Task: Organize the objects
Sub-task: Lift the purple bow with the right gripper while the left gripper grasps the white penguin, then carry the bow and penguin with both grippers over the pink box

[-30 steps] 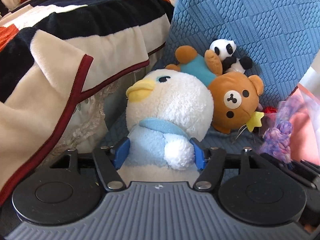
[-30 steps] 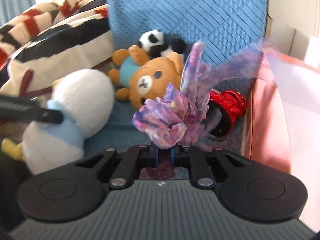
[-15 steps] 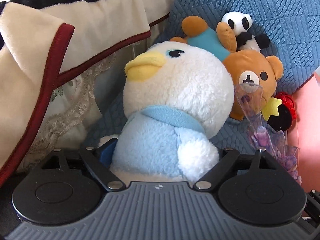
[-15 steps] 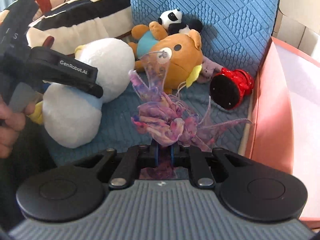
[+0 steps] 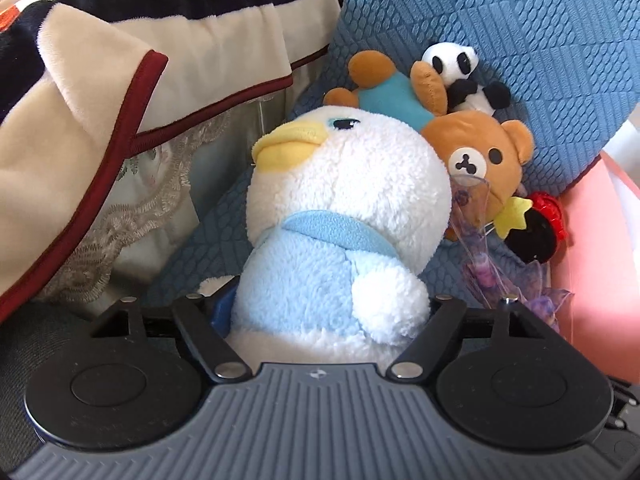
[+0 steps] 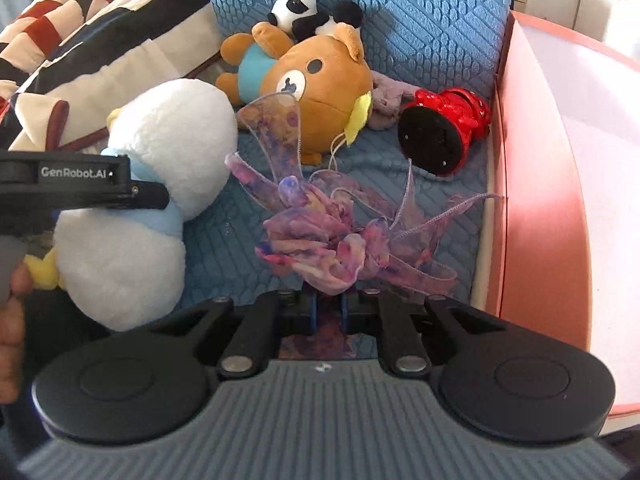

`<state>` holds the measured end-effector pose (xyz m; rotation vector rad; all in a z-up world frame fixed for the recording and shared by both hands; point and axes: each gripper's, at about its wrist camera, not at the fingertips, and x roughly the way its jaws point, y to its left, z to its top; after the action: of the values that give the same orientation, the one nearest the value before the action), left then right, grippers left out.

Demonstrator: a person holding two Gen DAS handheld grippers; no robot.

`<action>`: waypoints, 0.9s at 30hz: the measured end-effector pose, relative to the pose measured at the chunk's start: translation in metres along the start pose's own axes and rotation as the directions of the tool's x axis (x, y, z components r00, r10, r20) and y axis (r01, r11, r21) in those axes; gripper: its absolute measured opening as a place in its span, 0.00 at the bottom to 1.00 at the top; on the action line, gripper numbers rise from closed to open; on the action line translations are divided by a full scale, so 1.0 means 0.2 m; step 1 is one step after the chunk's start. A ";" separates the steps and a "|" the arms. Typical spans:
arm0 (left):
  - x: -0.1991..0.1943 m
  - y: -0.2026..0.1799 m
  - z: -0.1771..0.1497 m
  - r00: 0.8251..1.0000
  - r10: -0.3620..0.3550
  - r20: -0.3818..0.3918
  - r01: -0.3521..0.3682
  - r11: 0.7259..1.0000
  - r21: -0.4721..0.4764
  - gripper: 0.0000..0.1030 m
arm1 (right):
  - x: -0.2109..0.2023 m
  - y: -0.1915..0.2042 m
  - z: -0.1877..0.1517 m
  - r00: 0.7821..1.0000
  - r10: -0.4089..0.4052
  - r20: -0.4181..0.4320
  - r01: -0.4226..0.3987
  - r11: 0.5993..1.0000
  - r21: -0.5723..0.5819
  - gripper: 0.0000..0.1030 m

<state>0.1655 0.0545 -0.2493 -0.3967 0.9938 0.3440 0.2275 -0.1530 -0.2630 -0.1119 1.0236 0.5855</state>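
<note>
Nearest the left wrist camera, the left claw (image 5: 326, 312) reaches around the pale blue body of a white and blue plush duck (image 5: 344, 216); its jaws have just been closing from a wider spread, the duck sits between them, and whether the pads press into the fluff cannot be told, as the plush hides them. The duck lies on the blue quilted seat cushion (image 6: 440, 184), its yellow beak tipped up, and serves as the landmark here. In the right wrist view a hand (image 6: 12, 320) shows at the left edge, holding the left tool beside the duck. Just right of the duck, the right claw (image 6: 328, 312) is clenched on the base of a purple and pink ribbon flower (image 6: 332, 236), whose sheer loops fan out above the cushion. Behind the duck's head, touching it, lies a brown bear plush (image 5: 484, 160) with a yellow star at its chin. Behind that bear rests a smaller orange bear in a teal shirt (image 5: 384, 92), and a little panda plush (image 5: 456, 68) sits on top against the upright blue backrest. Right of the brown bear, well apart from the duck, a shiny red toy with a black round base (image 6: 444, 132) lies on its side near a pink panel (image 6: 536, 184). Left of the duck, a striped cream, navy and red blanket (image 5: 120, 92) hangs over a lace-trimmed cloth (image 5: 132, 200).
</note>
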 end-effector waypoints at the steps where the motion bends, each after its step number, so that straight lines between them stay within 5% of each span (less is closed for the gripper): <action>1: -0.01 0.00 0.00 1.000 -0.002 0.005 0.002 1.000 0.004 0.78 | 0.00 0.00 0.01 1.000 -0.005 0.006 0.005 1.000 -0.007 0.14; 13: -0.15 -0.01 0.03 0.997 -0.063 0.047 0.066 0.996 -0.063 0.76 | -0.12 -0.07 0.14 0.999 0.023 0.024 -0.025 0.997 0.080 0.14; 27: -0.38 -0.28 0.12 0.992 -0.105 0.073 0.110 0.991 -0.076 0.74 | -0.41 -0.20 0.34 0.996 0.063 0.068 -0.071 0.990 0.120 0.14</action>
<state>0.1701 0.0096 -0.1641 -0.5062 0.8897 0.2986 0.2694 -0.1956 -0.1663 0.0494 1.0013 0.5821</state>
